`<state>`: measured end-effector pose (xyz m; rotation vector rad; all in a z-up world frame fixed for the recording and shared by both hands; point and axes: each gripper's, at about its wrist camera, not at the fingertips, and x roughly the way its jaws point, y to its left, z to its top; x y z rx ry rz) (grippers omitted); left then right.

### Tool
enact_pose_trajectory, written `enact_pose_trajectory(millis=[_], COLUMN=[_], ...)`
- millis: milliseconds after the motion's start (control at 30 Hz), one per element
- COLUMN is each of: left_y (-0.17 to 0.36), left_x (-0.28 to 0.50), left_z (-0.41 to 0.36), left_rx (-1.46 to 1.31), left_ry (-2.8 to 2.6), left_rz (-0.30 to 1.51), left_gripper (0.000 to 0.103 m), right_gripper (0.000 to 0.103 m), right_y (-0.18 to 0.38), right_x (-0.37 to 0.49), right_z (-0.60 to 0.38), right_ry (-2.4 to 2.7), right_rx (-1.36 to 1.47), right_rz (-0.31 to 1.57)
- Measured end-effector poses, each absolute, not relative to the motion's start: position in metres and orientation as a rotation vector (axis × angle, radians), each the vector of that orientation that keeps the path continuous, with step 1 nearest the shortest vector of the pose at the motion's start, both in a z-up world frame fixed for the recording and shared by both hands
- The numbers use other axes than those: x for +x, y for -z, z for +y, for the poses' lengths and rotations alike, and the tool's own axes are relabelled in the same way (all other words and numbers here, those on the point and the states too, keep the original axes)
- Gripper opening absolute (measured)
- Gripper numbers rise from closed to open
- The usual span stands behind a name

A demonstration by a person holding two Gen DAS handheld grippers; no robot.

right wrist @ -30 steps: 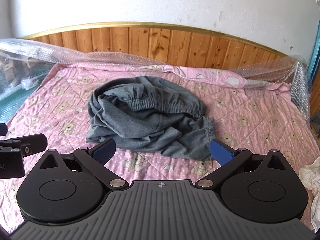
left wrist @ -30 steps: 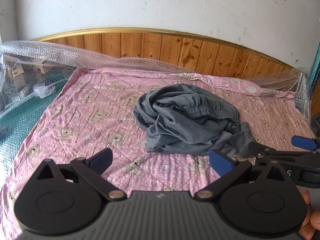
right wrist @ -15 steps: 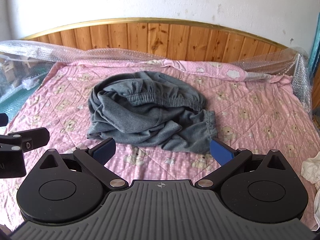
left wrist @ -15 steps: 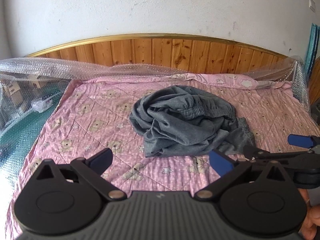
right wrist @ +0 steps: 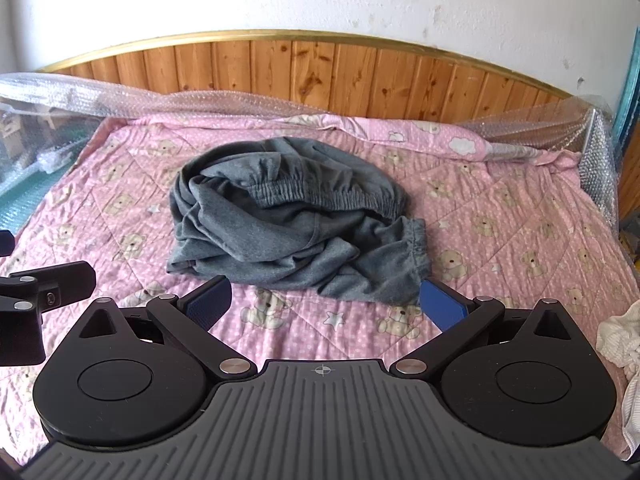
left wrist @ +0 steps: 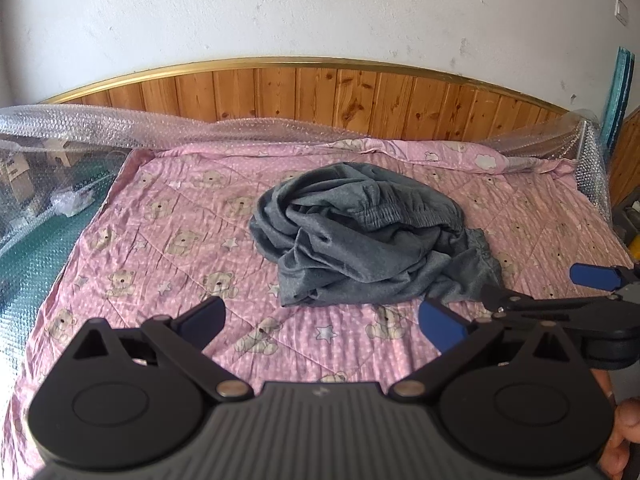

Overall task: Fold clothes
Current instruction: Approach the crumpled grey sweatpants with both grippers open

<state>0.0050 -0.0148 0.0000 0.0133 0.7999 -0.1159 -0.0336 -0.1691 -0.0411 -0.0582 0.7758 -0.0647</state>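
A crumpled pair of grey sweatpants (left wrist: pixel 368 240) lies in a heap in the middle of the pink bear-print quilt (left wrist: pixel 168 248); it also shows in the right wrist view (right wrist: pixel 296 224), elastic waistband on top. My left gripper (left wrist: pixel 322 316) is open and empty, held above the quilt short of the heap. My right gripper (right wrist: pixel 324 304) is open and empty, its fingertips near the heap's front edge. The right gripper also shows at the right edge of the left wrist view (left wrist: pixel 560 296).
A wooden headboard (right wrist: pixel 320 72) stands at the back against a white wall. Bubble wrap (left wrist: pixel 80 132) runs along the bed's left and right sides. A white garment (right wrist: pixel 620 344) lies at the quilt's right edge. Boxes (left wrist: pixel 24 176) sit under wrap at left.
Both views have drawn back and tilted up a little, so more wall shows and the heap sits slightly farther away. Both grippers stay open.
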Motion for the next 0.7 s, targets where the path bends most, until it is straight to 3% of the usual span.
enact_pose_trajectory(millis=[267,467,567,633,667,700], left_y=[0.004,0.01,0.012,0.013,0.014,0.016], left_x=[0.009,0.013,0.015,0.016,0.018,0.018], left_z=[-0.014,-0.014,-0.014,-0.012,-0.012,-0.012], left_rx=[0.003,0.005,0.0,-0.005,-0.008,-0.014], left_ry=[0.122,0.13,0.14,0.146,0.15,0.157], left_rz=[0.812,0.829,0.837,0.843,0.848,0.848], left_gripper=[0.103,0.094,0.072,0.043,0.039,0.025], right_gripper=[0.101,0.094,0.073,0.032,0.021,0.003], right_y=[0.042,0.042,0.042,0.044,0.045,0.046], right_x=[-0.03,-0.028,-0.026,-0.025,-0.024,-0.023], right_z=[-0.169,-0.169,-0.17,-0.172,-0.174,-0.175], right_ry=[0.073,0.079,0.069,0.06,0.051,0.041], right_rx=[-0.065,-0.075,-0.061,-0.044,-0.028,-0.012], right_rz=[0.777,0.775,0.778,0.788,0.797,0.807])
